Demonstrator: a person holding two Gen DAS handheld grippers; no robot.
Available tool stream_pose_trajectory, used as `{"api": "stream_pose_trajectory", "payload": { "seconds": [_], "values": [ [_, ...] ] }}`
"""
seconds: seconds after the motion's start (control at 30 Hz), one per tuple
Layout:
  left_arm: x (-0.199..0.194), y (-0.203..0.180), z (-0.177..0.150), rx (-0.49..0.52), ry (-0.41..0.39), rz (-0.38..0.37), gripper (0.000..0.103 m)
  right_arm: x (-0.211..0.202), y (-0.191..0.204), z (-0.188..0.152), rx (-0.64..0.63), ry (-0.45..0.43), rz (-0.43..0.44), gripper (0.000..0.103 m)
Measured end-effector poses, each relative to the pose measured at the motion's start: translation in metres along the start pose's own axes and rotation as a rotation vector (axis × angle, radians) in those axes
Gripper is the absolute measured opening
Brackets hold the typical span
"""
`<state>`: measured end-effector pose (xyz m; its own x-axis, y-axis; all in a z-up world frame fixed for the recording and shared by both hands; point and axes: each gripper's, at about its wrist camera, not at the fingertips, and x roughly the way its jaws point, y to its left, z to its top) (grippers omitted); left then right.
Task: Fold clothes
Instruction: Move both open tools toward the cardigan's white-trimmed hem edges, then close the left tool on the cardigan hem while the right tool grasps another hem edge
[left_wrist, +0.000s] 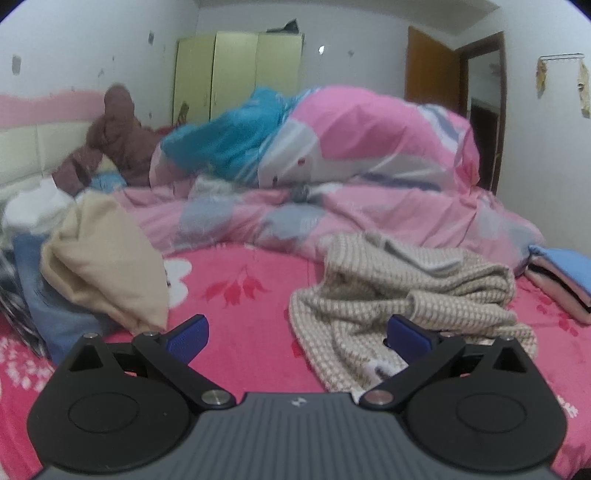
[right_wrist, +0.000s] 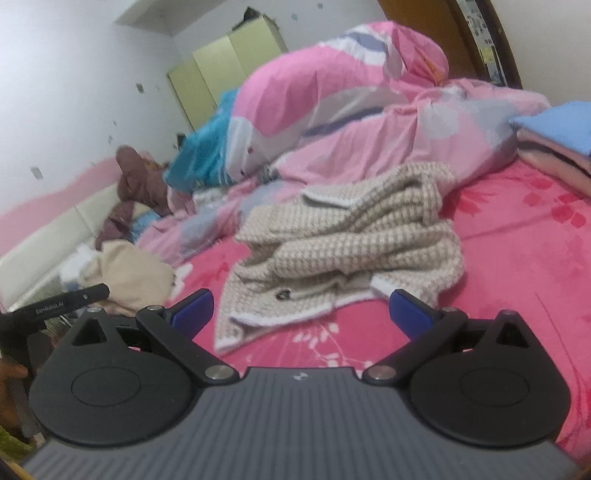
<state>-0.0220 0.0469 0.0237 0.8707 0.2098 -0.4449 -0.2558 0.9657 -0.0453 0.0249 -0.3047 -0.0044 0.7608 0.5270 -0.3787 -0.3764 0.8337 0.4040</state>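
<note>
a bed with a pink floral sheet is filling the room under white walls. at the left a cream garment is lying heaped, a green wardrobe is standing behind, and a pink duvet is piling up mid-bed. the left gripper and right gripper are hovering with jaws spread, empty, facing the crumpled beige checked sweater. folded clothes are sitting stacked at the right.

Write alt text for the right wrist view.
The open right gripper hovers over a crumpled beige checked knit garment on a pink floral bedsheet. A heaped pink duvet lies behind it, folded clothes at right.
</note>
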Motion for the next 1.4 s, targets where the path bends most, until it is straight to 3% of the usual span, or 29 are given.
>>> {"api": "stream_pose_trajectory", "payload": {
  "seconds": [0.27, 0.47, 0.63, 0.73, 0.9, 1.03, 1.1, 1.23, 1.3, 1.4],
  "values": [
    [0.061, -0.011, -0.010, -0.088, 0.017, -0.039, 0.103, 0.070, -0.004, 0.001, -0.101, -0.015, -0.120, 0.102],
    [0.116, -0.031, -0.018, -0.010, 0.053, -0.029, 0.103, 0.112, -0.025, 0.001, -0.173, -0.030, -0.189, 0.102],
    [0.164, -0.020, -0.028, -0.015, 0.179, -0.031, 0.102, 0.127, -0.079, 0.009, -0.011, -0.042, -0.235, 0.102],
    [0.188, -0.008, -0.037, -0.061, 0.275, -0.072, 0.094, 0.133, -0.124, 0.018, 0.127, -0.049, -0.260, 0.102],
    [0.204, -0.006, -0.051, -0.085, 0.330, -0.134, 0.086, 0.170, -0.173, 0.020, 0.263, 0.107, -0.172, 0.102],
    [0.214, -0.009, -0.058, -0.080, 0.345, -0.169, 0.086, 0.189, -0.161, 0.012, 0.161, 0.163, -0.124, 0.102],
    [0.220, -0.014, -0.056, -0.075, 0.328, -0.170, 0.081, 0.193, -0.152, 0.010, 0.119, 0.168, -0.094, 0.100],
    [0.229, -0.025, -0.055, -0.046, 0.275, -0.150, 0.061, 0.209, -0.146, 0.010, 0.079, 0.178, -0.107, 0.083],
    [0.229, -0.034, -0.055, -0.006, 0.247, -0.138, 0.031, 0.213, -0.144, 0.011, 0.071, 0.179, -0.096, 0.062],
    [0.220, -0.043, -0.052, 0.043, 0.205, -0.120, 0.013, 0.213, -0.141, 0.013, 0.062, 0.179, -0.066, 0.035]
  ]
}}
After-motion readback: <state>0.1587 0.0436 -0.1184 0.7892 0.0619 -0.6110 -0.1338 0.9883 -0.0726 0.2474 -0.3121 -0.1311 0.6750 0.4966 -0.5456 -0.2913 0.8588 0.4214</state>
